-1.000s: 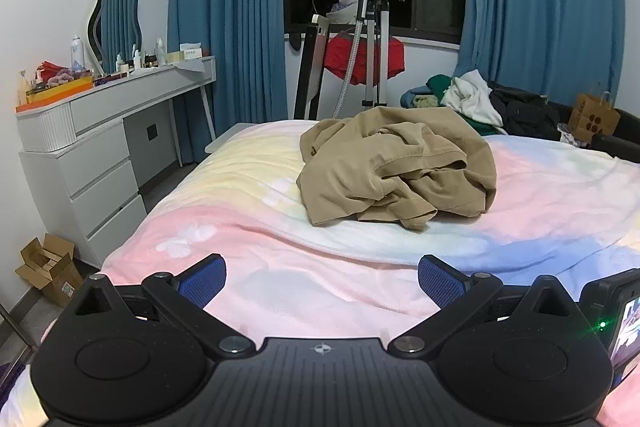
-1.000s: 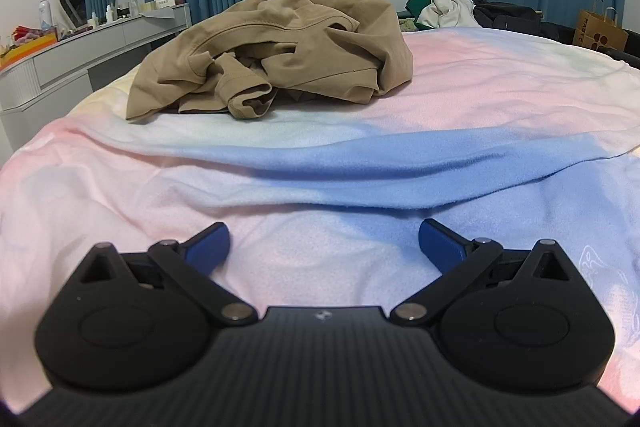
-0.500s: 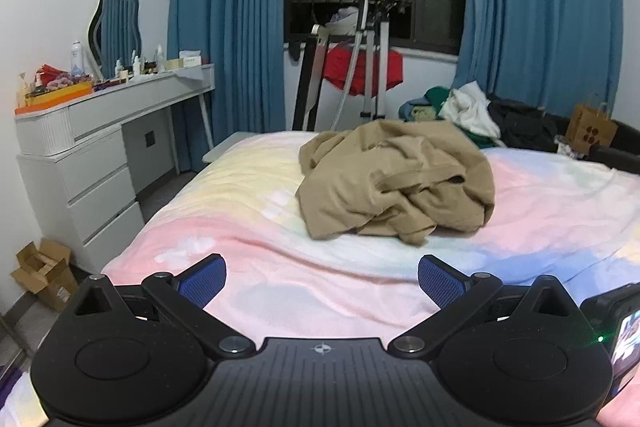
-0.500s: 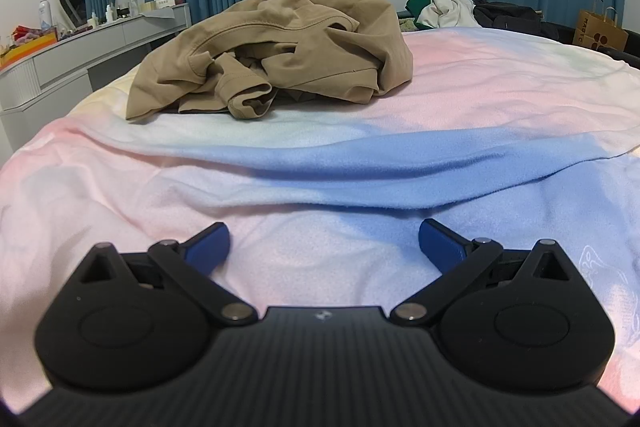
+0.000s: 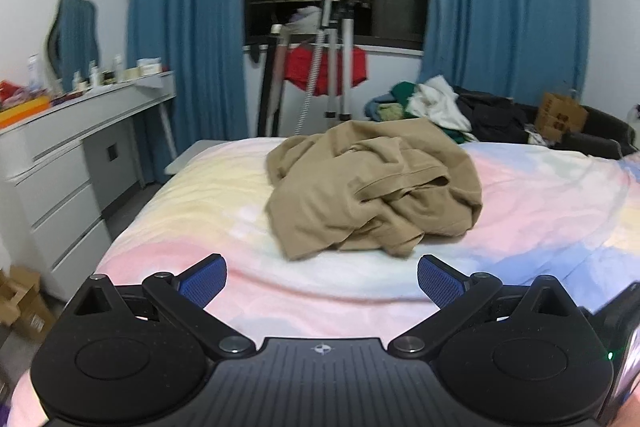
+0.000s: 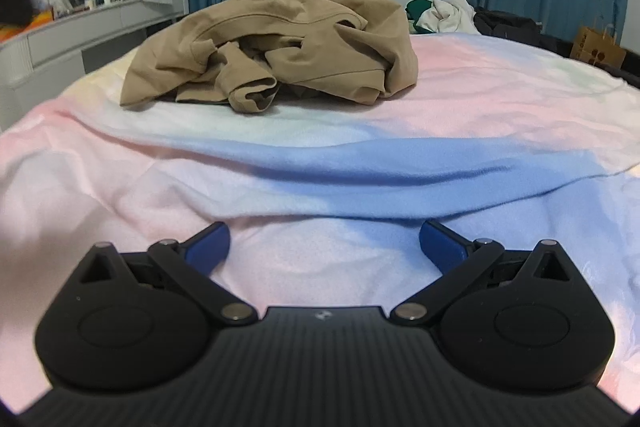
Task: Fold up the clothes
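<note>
The tan garment [image 5: 372,187] lies crumpled in a loose heap on the bed [image 5: 540,195], toward the far middle of the pastel blanket, with seams, hems and a rolled cuff or sleeve end turned every way; it is not folded. Which kind of garment it is I cannot tell from the bunching.

On the far left a grey dresser [image 5: 60,163] stands beside the bed with bottles and a wavy mirror [image 5: 74,35] on top, well apart from the work. Blue curtains [image 5: 188,27] frame a dark window, and a tripod [image 5: 338,67] stands at the far end of the bed in front of something red.

The left gripper [image 5: 322,277] hovers above the near edge of the bed, aimed at the heap, its jaws spread wide with nothing between them, probably so they are ready to take an edge of cloth. The right gripper [image 6: 324,243] sits low over the blanket nearer the blue band, also spread wide and empty, facing the same heap from a flatter angle.

On the far right other clothes [image 5: 436,103] are piled off the bed, beside a brown paper bag [image 6: 598,49]; they may be waiting for folding, though that is only a guess.
</note>
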`<state>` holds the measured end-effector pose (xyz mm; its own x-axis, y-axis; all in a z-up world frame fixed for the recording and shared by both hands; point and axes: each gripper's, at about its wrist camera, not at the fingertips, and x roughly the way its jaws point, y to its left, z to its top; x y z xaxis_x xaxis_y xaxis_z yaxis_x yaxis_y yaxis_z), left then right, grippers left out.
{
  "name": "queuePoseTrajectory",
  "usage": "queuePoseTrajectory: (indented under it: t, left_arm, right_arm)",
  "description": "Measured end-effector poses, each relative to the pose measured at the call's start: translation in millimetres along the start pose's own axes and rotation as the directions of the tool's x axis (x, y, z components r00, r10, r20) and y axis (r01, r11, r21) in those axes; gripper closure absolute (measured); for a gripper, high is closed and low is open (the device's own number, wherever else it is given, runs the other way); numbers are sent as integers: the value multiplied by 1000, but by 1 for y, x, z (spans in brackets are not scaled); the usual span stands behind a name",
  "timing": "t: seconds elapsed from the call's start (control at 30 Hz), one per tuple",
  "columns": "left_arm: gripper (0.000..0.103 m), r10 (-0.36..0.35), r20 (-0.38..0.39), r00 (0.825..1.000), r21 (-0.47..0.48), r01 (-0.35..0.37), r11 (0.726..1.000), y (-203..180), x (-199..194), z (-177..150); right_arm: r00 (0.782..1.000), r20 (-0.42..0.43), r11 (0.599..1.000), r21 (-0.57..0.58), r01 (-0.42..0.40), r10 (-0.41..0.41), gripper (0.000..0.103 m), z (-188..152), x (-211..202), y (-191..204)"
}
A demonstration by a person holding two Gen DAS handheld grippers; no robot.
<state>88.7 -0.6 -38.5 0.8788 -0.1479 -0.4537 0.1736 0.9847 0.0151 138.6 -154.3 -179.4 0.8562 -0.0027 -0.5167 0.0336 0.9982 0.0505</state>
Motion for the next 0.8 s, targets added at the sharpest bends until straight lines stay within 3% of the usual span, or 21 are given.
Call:
queuePoseTrajectory:
  t: [0.17, 0.37, 0.5, 0.57, 0.67, 0.73, 0.8]
  left_arm:
    - [2, -12, -14, 1000, 32, 13, 999, -12, 42, 16]
    - [10, -16, -32, 999, 110, 19, 994, -32, 108, 22]
    - [29, -12, -29, 1000, 146, 16, 989, -39, 139, 19]
    - [37, -13, -12, 1000, 150, 14, 989, -40, 145, 17]
    - [60, -14, 13, 1000, 156, 11, 988, -41, 154, 15]
    - [83, -14, 30, 999, 159, 9, 987, -42, 161, 14]
    - [89, -19, 50, 999, 152, 11, 988, -40, 158, 15]
  right_arm:
    - [997, 77, 994, 110, 18, -27, 0, 24, -20, -19]
    - [984, 165, 970, 242, 28, -69, 0, 53, -44, -42]
    - [964, 254, 942, 336, -11, -79, 0, 57, -48, -74]
    - [965, 252, 935, 353, -25, -69, 0, 58, -41, -83]
    - [971, 235, 935, 354, -35, -53, 0, 57, -31, -87]
    - [975, 219, 939, 340, -41, -37, 0, 57, -25, -84]
    - [975, 222, 949, 312, -39, -33, 0, 59, -25, -76]
